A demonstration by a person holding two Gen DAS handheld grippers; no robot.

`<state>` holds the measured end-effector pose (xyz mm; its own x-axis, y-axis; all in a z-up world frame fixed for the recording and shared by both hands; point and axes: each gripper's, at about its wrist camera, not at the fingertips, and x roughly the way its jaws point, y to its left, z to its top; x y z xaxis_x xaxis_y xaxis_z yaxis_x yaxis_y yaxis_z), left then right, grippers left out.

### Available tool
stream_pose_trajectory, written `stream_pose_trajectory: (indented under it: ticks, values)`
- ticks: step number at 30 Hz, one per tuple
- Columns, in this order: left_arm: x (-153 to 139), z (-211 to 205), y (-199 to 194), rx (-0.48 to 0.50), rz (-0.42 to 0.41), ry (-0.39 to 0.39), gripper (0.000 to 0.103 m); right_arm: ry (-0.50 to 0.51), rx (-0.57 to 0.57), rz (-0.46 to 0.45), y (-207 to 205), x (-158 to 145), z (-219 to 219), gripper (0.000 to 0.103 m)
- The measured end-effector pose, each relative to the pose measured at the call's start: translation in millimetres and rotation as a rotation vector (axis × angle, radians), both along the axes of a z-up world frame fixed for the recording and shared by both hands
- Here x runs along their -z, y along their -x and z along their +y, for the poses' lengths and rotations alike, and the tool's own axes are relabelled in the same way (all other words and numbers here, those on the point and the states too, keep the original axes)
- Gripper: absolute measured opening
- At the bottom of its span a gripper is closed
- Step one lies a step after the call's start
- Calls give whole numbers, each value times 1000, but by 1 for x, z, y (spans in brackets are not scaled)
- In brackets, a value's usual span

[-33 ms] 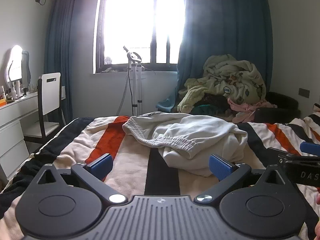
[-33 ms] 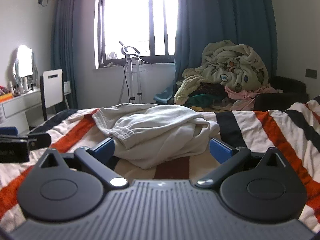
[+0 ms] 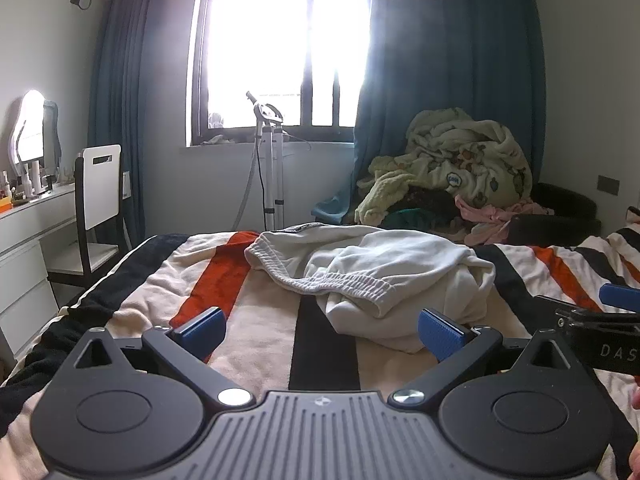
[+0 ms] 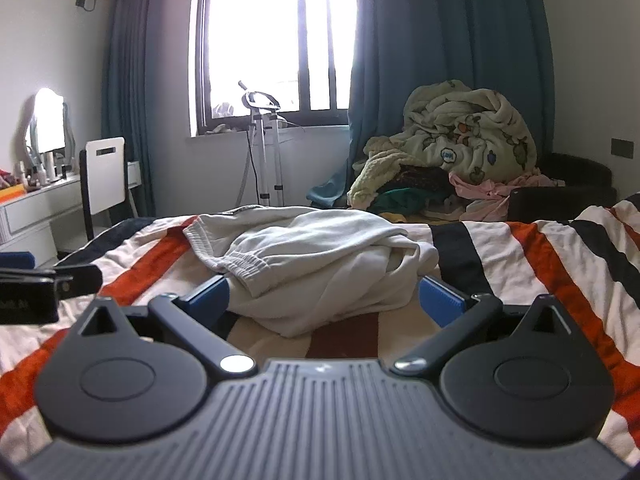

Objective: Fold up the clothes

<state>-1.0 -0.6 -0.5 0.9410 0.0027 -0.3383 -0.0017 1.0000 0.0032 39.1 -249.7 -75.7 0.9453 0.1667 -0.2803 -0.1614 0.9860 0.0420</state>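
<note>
**Both grippers spread wide over a rumpled sweatshirt**

Nearest us, the left gripper and right gripper hover with jaws apart, holding nothing. Just beyond, the cream sweatshirt lies crumpled on the striped bedspread: soft, floppy, light (thick fleece, probably). Its ribbed hem looks the best hold. Farther back, a laundry heap.

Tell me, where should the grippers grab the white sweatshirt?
Probably the ribbed hem: it lies on top of the sweatshirt, facing both open grippers, the left gripper and right gripper. Come in low from the near side and pinch its raised edge.
</note>
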Motion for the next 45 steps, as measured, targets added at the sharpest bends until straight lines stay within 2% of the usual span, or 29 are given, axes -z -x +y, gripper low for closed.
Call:
stream_pose_trajectory:
  ticks: [8, 16, 35, 45]
  values:
    - [6, -8, 5, -4, -5, -6, 103, -36, -7, -17, 5, 2, -2, 103]
    - [5, -5, 3, 0, 2, 19, 103, -10, 0, -1, 1, 1, 5, 103]
    - [3, -8, 3, 19, 11, 7, 103, -30, 0, 3, 1, 2, 2, 103]
    - [3, -7, 4, -8, 10, -3, 103, -24, -6, 3, 1, 3, 4, 103]
